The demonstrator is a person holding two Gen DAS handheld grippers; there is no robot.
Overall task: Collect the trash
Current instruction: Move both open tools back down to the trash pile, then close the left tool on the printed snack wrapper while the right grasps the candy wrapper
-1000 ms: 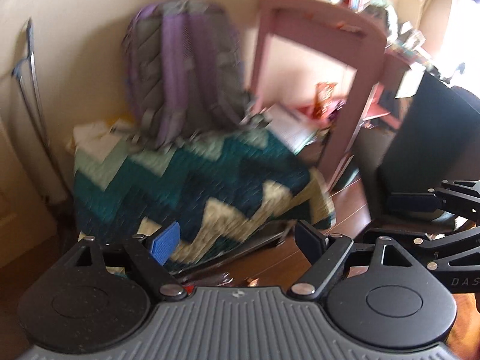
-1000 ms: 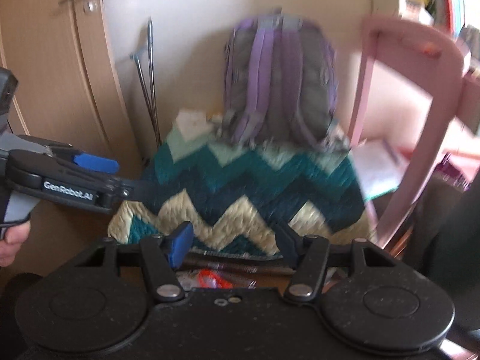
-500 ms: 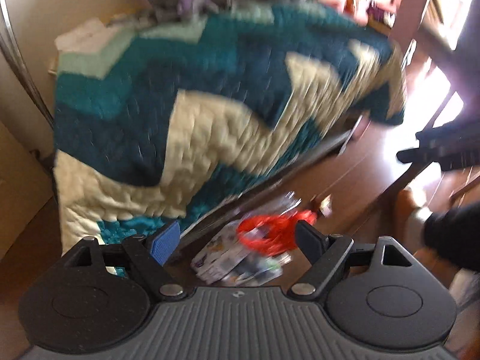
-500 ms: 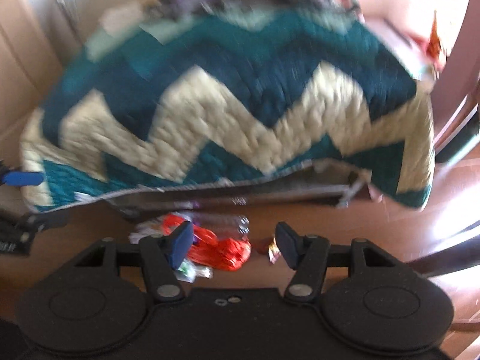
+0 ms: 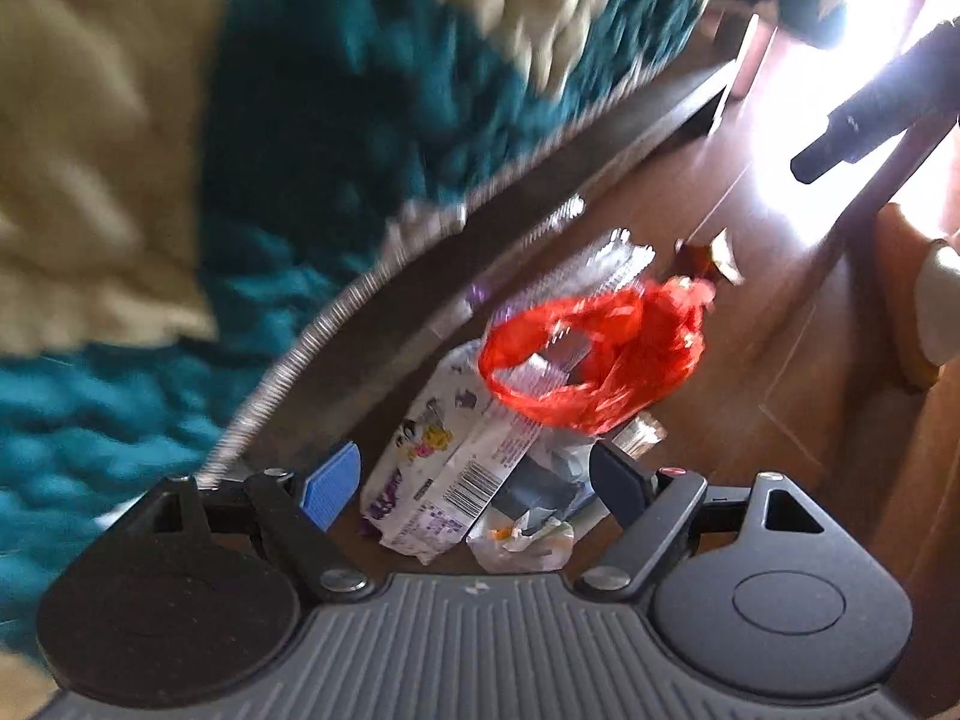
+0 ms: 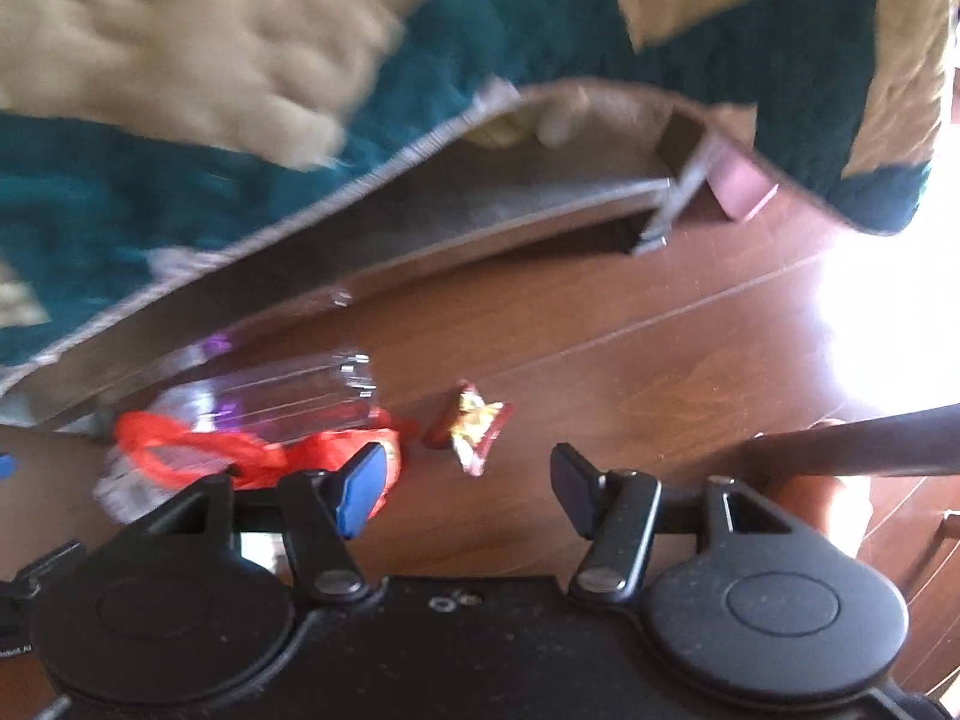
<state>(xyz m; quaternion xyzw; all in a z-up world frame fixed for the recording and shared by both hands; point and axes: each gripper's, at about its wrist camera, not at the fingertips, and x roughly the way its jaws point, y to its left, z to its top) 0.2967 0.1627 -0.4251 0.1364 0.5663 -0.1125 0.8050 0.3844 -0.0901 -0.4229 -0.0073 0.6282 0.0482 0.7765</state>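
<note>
A heap of trash lies on the brown wooden floor beside the bed. A red plastic bag sits on top of a white printed wrapper, clear plastic packaging and a crumpled white scrap. My left gripper hangs open just above the wrapper, its fingers apart on either side, touching nothing. In the right wrist view the red bag and clear packaging lie at the left. A small red and gold candy wrapper lies alone; my right gripper is open above it.
A teal and cream zigzag quilt hangs over the bed edge, with the dark bed frame just behind the trash. A dark chair leg crosses the floor at the right. Bright glare washes out the floor at the far right.
Both grippers have dropped from facing the backpack and quilt down to the floor. The trash heap now fills the views up close. Both stay open.
</note>
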